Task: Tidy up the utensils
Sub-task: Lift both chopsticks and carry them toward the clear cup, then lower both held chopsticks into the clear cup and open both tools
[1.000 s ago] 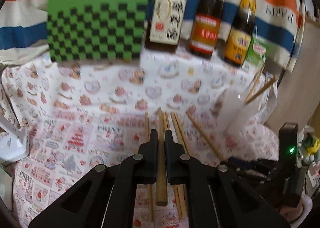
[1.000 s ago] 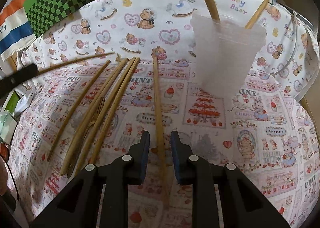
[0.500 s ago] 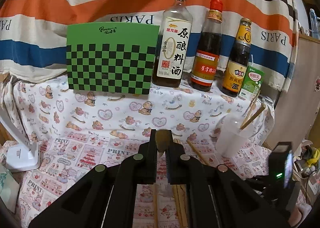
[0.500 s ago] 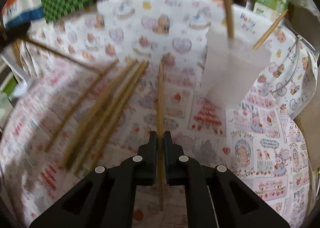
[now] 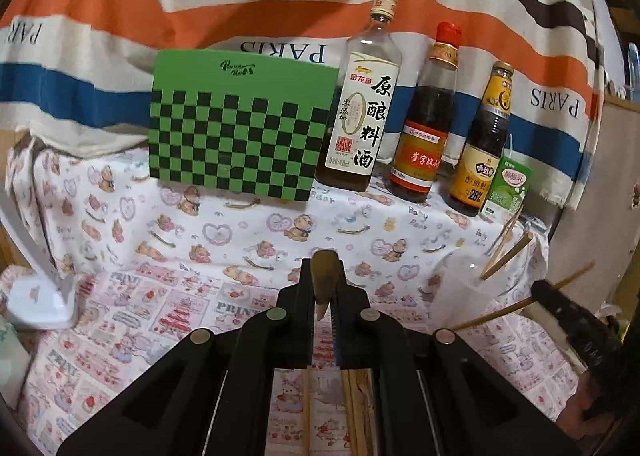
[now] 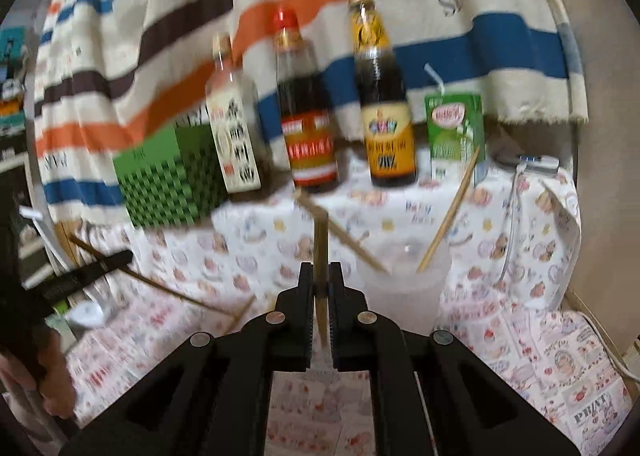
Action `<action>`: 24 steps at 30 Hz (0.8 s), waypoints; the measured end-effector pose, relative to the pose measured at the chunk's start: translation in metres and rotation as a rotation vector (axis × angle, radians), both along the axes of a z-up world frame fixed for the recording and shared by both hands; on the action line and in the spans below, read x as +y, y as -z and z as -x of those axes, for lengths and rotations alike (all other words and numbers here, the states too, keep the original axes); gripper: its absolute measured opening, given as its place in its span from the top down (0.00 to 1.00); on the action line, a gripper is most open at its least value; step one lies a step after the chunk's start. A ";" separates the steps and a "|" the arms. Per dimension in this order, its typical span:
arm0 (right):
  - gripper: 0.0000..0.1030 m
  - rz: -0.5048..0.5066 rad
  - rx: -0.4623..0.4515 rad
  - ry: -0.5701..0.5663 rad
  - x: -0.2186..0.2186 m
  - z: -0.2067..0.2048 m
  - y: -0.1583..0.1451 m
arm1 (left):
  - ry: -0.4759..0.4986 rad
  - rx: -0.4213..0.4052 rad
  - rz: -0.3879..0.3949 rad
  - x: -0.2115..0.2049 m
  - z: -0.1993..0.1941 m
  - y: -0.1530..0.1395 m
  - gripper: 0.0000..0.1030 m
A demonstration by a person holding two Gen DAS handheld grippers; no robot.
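Left chopstick (image 5: 323, 282): pinched between the left gripper (image 5: 324, 288) jaws, end-on to the camera; a second ago it lay on the cloth among the others, now it is lifted clear.
Right chopstick (image 6: 320, 256): clamped in the right gripper (image 6: 320, 288), standing up ahead of the jaws; a second ago those jaws stood open around it on the table.
Meaning: both picks look done, so carrying to the cup is the likely step in hand.
Plastic cup (image 6: 404, 276): just ahead and right of the right gripper, already holding two chopsticks; further right of the left one.
Loose chopsticks (image 5: 352, 408): below the left gripper on the printed tablecloth (image 5: 160, 296), not yet collected.
Beyond: sauce bottles (image 5: 424, 127) and a green checkered box (image 5: 240, 135) far ahead.
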State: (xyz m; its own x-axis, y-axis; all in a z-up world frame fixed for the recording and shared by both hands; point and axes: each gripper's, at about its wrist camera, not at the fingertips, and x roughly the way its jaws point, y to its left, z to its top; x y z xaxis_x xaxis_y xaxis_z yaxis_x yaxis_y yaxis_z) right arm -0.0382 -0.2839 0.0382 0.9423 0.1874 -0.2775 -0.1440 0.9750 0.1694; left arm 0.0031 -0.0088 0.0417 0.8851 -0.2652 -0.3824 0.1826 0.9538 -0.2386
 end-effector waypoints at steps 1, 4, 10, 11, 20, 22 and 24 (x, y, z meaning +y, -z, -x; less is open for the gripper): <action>0.93 -0.011 -0.024 0.002 -0.003 0.003 -0.004 | 0.008 0.000 0.013 0.001 -0.001 0.000 0.95; 0.93 -0.037 -0.088 0.005 -0.013 0.017 -0.014 | 0.034 -0.017 0.031 0.001 0.002 -0.001 0.95; 0.93 -0.116 -0.232 0.027 -0.032 0.046 -0.045 | 0.110 -0.077 0.133 -0.009 0.010 -0.024 0.95; 0.93 -0.120 -0.272 0.043 -0.037 0.052 -0.052 | 0.129 -0.082 0.144 -0.013 0.010 -0.031 0.95; 0.93 -0.131 -0.496 0.150 -0.063 0.061 -0.089 | 0.213 -0.213 0.074 -0.058 0.016 -0.095 0.95; 0.93 -0.106 -0.502 0.161 -0.064 0.053 -0.091 | 0.231 -0.224 0.083 -0.065 0.011 -0.101 0.95; 0.93 -0.065 -0.515 0.210 -0.062 0.045 -0.089 | 0.254 -0.204 0.113 -0.071 0.000 -0.103 0.95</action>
